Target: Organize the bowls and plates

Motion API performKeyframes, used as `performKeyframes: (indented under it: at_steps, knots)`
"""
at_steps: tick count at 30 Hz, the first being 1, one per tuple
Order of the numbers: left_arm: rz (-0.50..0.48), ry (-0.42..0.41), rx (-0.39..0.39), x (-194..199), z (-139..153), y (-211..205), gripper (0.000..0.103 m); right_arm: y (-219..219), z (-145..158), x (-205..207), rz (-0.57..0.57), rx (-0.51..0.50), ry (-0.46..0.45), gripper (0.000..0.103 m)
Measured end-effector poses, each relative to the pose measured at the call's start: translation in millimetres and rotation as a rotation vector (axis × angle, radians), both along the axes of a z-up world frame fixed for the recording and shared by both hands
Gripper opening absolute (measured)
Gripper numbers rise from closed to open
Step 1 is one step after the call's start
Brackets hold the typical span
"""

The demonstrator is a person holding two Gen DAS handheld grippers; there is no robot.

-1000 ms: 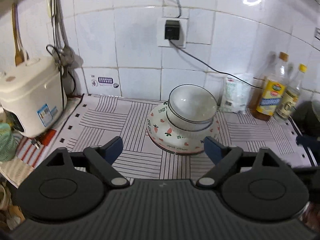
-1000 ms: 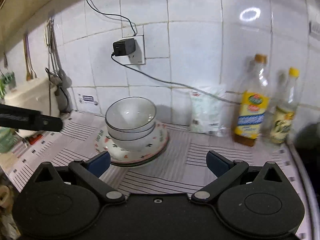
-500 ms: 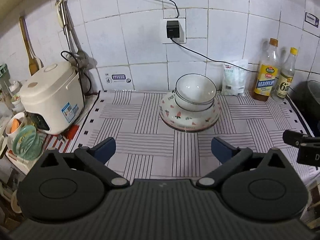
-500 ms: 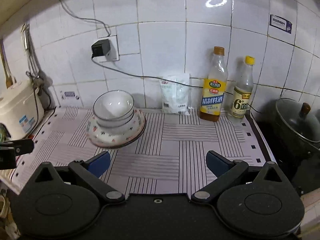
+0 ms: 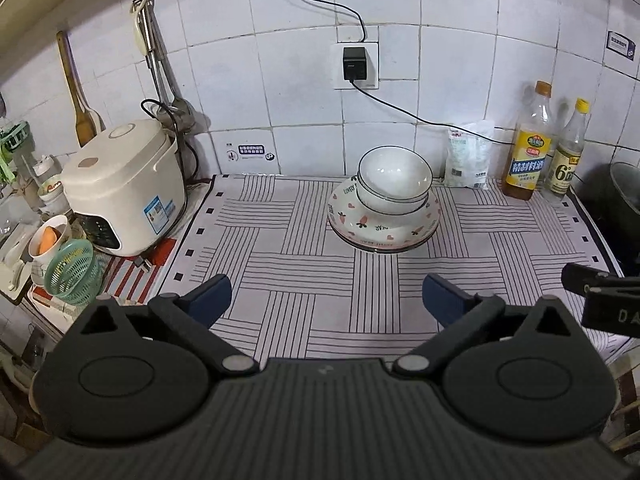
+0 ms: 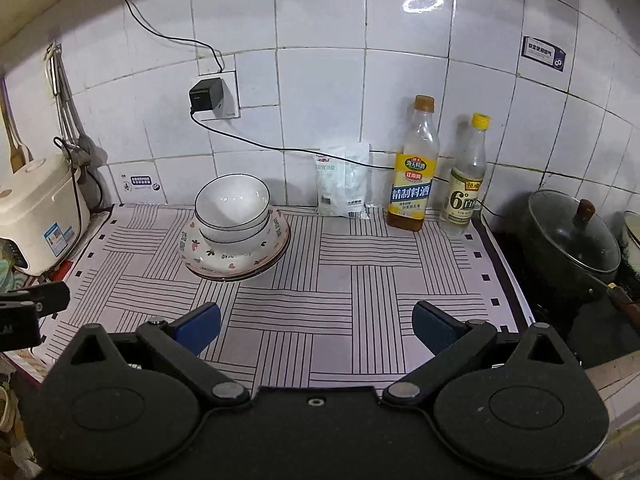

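Two white bowls with dark rims (image 5: 394, 180) (image 6: 232, 208) are nested on a stack of strawberry-and-heart patterned plates (image 5: 380, 226) (image 6: 224, 258) near the back of the striped mat. My left gripper (image 5: 326, 300) hangs open over the mat's front, well short of the stack, with nothing between its blue pads. Open and empty too, my right gripper (image 6: 316, 326) sits in front and to the right of the stack. The tip of each gripper shows at the edge of the other's view.
A white rice cooker (image 5: 120, 188) stands at the left with a green basket (image 5: 72, 272) and cups before it. A salt bag (image 6: 344, 178) and two bottles (image 6: 414, 168) line the tiled wall. A lidded dark pot (image 6: 572, 240) sits on the stove at right. A cable runs from the wall plug (image 5: 354, 64).
Both grippers have drawn back and up from the bowl stack, which now looks smaller and farther. The left jaws have widened slightly. The stack has not moved.
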State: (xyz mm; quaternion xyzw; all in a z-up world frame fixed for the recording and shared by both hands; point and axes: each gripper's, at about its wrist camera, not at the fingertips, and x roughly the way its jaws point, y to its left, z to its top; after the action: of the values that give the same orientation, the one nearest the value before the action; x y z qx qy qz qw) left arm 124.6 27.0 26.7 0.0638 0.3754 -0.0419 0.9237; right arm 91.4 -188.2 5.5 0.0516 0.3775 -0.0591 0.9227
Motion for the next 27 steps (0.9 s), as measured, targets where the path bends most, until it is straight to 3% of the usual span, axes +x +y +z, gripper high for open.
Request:
performKeyframes:
  at_steps: [15,27]
  knots:
    - [-0.018,-0.002,-0.093,-5,-2,14,0.103,5,0,-10,-0.006,-0.031,0.003,0.103]
    - [-0.010,-0.037,-0.070,-10,-9,14,0.103,7,-4,-14,-0.006,-0.018,-0.010,0.103]
